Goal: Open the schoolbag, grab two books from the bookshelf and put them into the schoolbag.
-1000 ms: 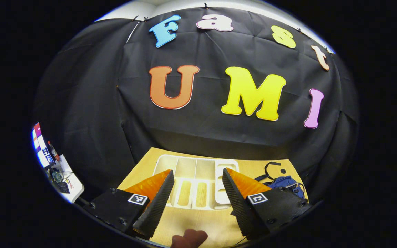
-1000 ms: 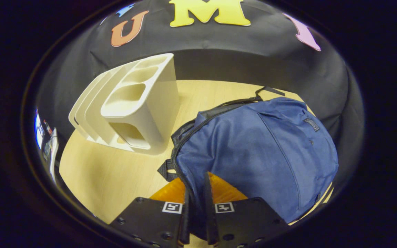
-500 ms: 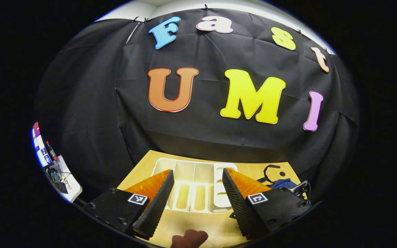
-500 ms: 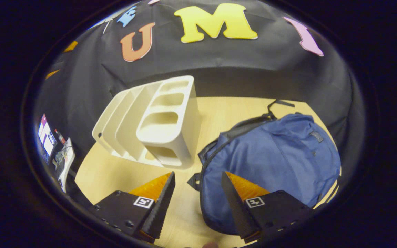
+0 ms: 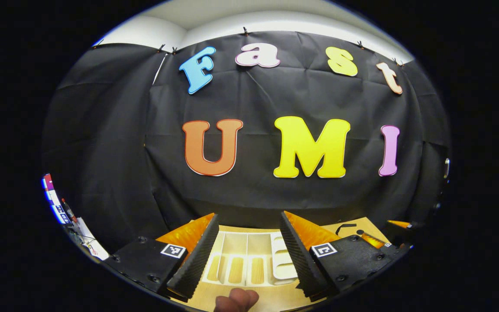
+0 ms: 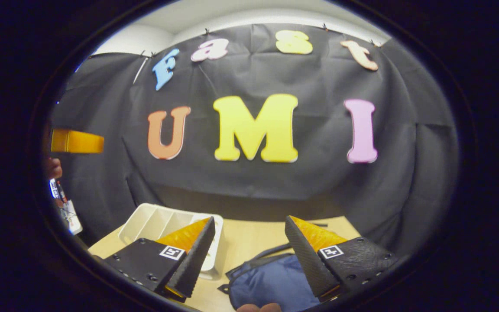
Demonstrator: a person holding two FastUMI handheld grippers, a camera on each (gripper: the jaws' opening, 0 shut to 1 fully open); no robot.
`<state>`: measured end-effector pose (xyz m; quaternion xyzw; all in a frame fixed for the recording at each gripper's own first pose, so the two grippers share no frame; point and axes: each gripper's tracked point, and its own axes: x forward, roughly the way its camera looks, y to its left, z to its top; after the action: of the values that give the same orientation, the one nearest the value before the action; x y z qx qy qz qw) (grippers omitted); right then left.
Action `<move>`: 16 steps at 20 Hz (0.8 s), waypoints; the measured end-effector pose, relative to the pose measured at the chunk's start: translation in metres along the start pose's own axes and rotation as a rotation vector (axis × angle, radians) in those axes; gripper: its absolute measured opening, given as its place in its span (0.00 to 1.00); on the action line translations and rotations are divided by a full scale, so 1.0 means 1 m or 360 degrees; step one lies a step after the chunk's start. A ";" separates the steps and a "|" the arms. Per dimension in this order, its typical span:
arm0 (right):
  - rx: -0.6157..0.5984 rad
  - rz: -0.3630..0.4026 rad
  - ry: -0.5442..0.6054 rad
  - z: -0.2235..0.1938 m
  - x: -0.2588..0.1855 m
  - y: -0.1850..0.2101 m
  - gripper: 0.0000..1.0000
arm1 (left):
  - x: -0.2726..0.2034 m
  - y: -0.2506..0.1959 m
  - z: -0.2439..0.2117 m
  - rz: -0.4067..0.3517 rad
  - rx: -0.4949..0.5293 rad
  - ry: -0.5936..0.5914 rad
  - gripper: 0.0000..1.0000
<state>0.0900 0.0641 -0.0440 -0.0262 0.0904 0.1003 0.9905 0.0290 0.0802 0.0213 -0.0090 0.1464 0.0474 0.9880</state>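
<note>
Left gripper (image 5: pixel 245 255) gapes above white bookshelf (image 5: pixel 249 260), seemingly empty

the bookshelf (image 5: pixel 249 260) is partly covered by the left gripper's fingers (image 5: pixel 195 255) in the left gripper view, and its slots cannot be made out clearly. in the right gripper view the schoolbag (image 6: pixel 271 281) is cut off at the lower edge and partly hidden behind a finger (image 6: pixel 308 260); its zipper state cannot be told.

Blue schoolbag (image 6: pixel 271 281) flat on table, just beside white bookshelf (image 6: pixel 154 221).
</note>
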 end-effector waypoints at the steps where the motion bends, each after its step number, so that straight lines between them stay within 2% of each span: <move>1: -0.0014 -0.0010 -0.0068 0.019 -0.006 -0.002 0.96 | 0.003 -0.005 0.002 -0.0010 0.0000 -0.0025 0.89; 2: -0.0007 -0.0013 -0.0116 0.034 -0.012 -0.002 0.93 | 0.006 -0.011 0.004 -0.0009 0.0005 -0.0044 0.89; 8: 0.0045 -0.0119 -0.0283 0.088 -0.044 -0.022 0.94 | -0.003 -0.032 0.012 -0.0053 0.0016 -0.0133 0.89; 16: 0.0043 -0.0143 -0.0325 0.091 -0.070 -0.013 0.94 | -0.017 -0.044 0.008 -0.0083 0.0047 -0.0198 0.89</move>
<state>0.0414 0.0444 0.0590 -0.0065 -0.0109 0.0567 0.9983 0.0194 0.0351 0.0343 0.0047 0.0851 0.0201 0.9962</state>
